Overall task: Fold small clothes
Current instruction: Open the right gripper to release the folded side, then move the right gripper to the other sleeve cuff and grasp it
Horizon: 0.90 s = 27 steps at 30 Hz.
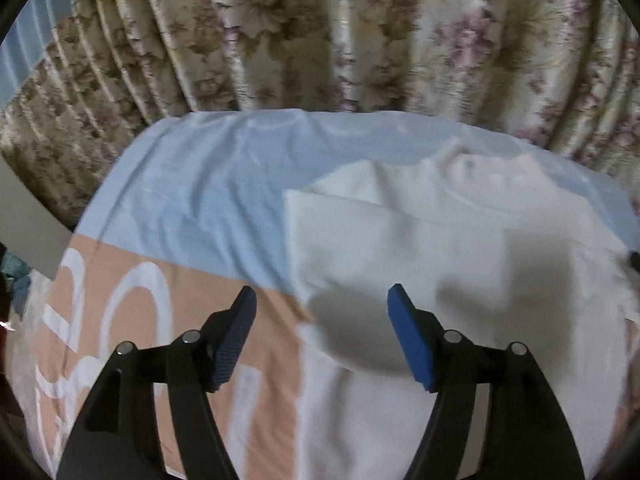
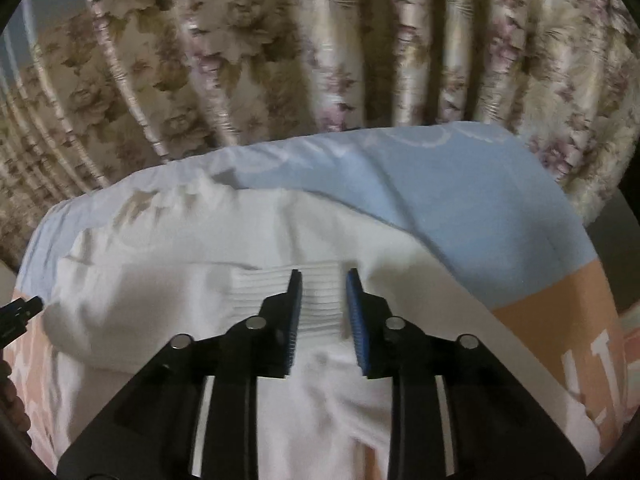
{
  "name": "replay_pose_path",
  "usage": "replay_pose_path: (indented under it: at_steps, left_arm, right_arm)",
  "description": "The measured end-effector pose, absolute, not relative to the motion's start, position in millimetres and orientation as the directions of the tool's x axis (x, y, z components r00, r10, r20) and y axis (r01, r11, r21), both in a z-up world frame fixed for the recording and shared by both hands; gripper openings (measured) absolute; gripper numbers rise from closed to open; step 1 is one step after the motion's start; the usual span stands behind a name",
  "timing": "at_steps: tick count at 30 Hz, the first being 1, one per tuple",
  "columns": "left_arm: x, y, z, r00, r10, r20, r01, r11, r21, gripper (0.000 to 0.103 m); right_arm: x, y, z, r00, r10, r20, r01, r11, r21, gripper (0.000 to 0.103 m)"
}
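A white garment (image 1: 460, 240) lies spread on a bed sheet, one side folded over with a straight edge at its left. My left gripper (image 1: 322, 294) is open and empty, hovering above the garment's near left part. In the right wrist view the same garment (image 2: 160, 304) fills the middle, with a ribbed cuff (image 2: 320, 300) lying between the fingers. My right gripper (image 2: 323, 276) is partly open around the cuff, the jaws a small gap apart and not pressing it. The left gripper's tip (image 2: 20, 308) shows at the left edge.
The sheet (image 1: 192, 184) is light blue at the back and peach with white lettering (image 1: 120, 320) in front. A floral curtain (image 1: 320, 32) hangs right behind the bed. The sheet's blue part (image 2: 480, 208) lies right of the garment.
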<state>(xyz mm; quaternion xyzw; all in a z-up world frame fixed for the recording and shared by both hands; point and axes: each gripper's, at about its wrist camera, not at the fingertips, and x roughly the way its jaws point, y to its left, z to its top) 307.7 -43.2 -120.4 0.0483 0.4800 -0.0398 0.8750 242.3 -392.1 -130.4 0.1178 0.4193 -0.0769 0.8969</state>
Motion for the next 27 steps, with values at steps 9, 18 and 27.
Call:
replay_pose_path:
  at_steps: [9, 18, 27]
  left_arm:
    - [271, -93, -112, 0.511, -0.055, -0.858, 0.213, 0.975, 0.065, 0.072]
    - [239, -135, -71, 0.601, -0.063, -0.796, 0.257, 0.959, 0.118, 0.081]
    - [204, -188, -52, 0.635, -0.156, -0.757, 0.372, 0.920, 0.123, 0.082]
  right_arm:
    - [251, -386, -161, 0.569, 0.040, -0.821, 0.208, 0.959, 0.191, 0.035]
    - [169, -392, -101, 0.683, 0.113, -0.722, 0.184, 0.929, 0.320, 0.071]
    - [54, -440, -89, 0.693, 0.015, -0.721, 0.379, 0.843, 0.382, 0.081]
